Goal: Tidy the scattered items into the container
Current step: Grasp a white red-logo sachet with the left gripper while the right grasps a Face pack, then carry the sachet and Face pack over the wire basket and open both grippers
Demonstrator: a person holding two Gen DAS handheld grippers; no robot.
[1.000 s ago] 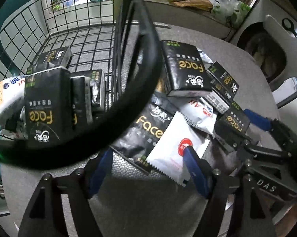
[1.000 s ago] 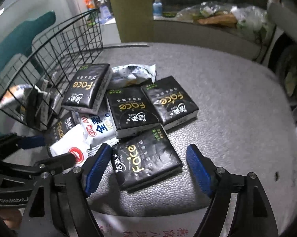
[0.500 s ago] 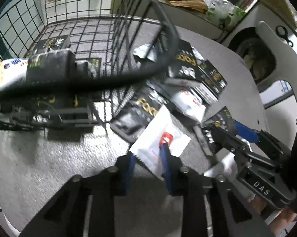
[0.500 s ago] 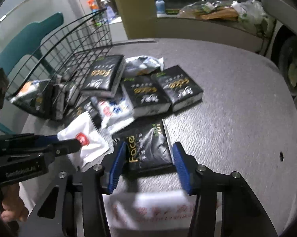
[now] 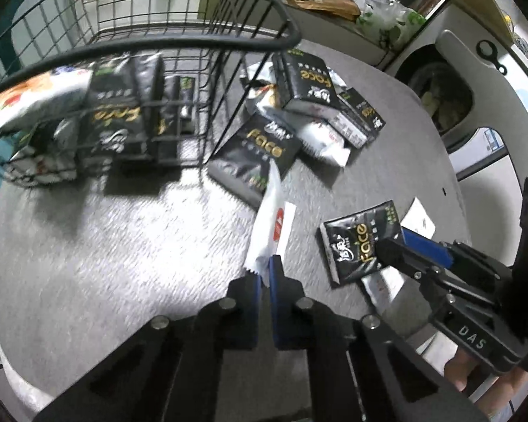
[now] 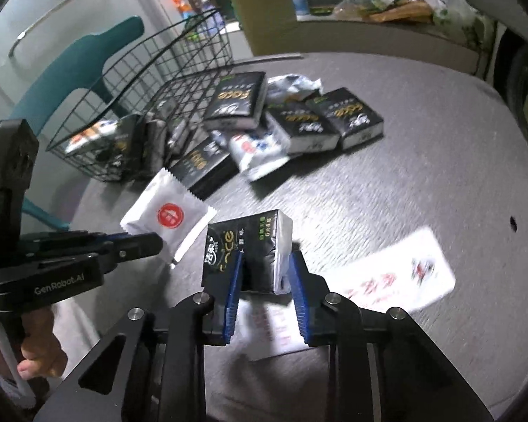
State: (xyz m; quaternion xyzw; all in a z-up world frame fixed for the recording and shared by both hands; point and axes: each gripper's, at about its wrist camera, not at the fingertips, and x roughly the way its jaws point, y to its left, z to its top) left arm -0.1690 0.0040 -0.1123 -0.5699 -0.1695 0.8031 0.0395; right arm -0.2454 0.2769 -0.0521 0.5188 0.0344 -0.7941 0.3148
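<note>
The left claw is pinched on one crimped end of a white sachet, which stands up off the bench and hangs from that thin seam alone; the right claw is clamped across a black tissue pack, lifted clear of the bench and well short of the wire basket. The basket already holds several black packs and a white bag, with more packs heaped just outside its near wall.

The sachet looks the likelier to slip, since a grip on a slick foil edge could let go during a quick swing (the blur suggests the hands are moving fast); it might then land on the pile rather than in the basket. The tissue pack is soft and visibly squeezed, so it may twist between the pads and tip out. The basket rim stands high; a low carry could snag either item on the wire, or nudge the light basket sideways. A paper slip lies loose below the right claw and could be swept off.
</note>
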